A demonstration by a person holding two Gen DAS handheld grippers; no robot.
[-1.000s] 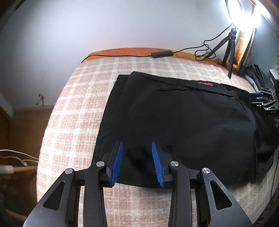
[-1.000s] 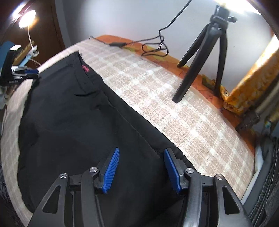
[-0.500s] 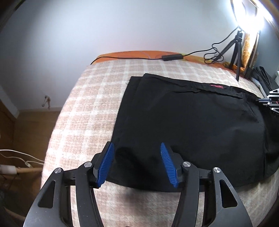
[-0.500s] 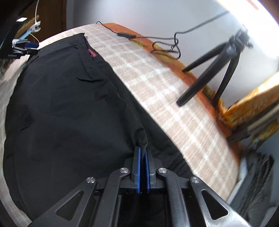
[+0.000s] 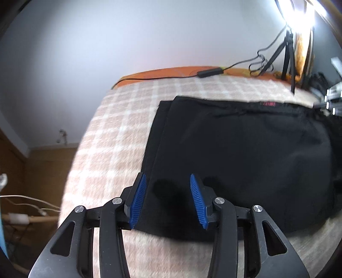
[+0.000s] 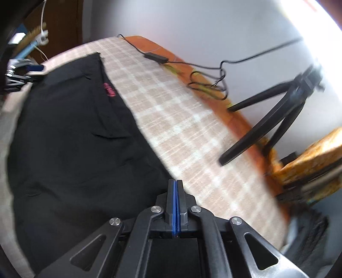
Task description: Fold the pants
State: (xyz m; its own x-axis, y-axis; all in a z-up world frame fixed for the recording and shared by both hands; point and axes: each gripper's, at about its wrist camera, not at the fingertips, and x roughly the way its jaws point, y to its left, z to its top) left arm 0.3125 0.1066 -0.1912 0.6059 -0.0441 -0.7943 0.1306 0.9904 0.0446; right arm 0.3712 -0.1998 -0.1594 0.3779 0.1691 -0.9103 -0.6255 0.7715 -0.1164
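I see a ring light (image 5: 299,15) blowing out white, far beyond my jaws to the upper right. Motion blur smears the tripod (image 6: 275,119); fisheye edges bend and darken.

Your left wrist camera sits just behind the left gripper (image 5: 168,200) and looks forward and down along its fingers, close over one end of the black pants (image 5: 245,154), facing the wall. Your right wrist camera sits behind the right gripper (image 6: 175,205), close above the opposite end, facing along the pants' length. Both views share the pants, the checked blanket (image 5: 119,136), the cable adapter (image 6: 155,57) and the tripod (image 6: 275,119).
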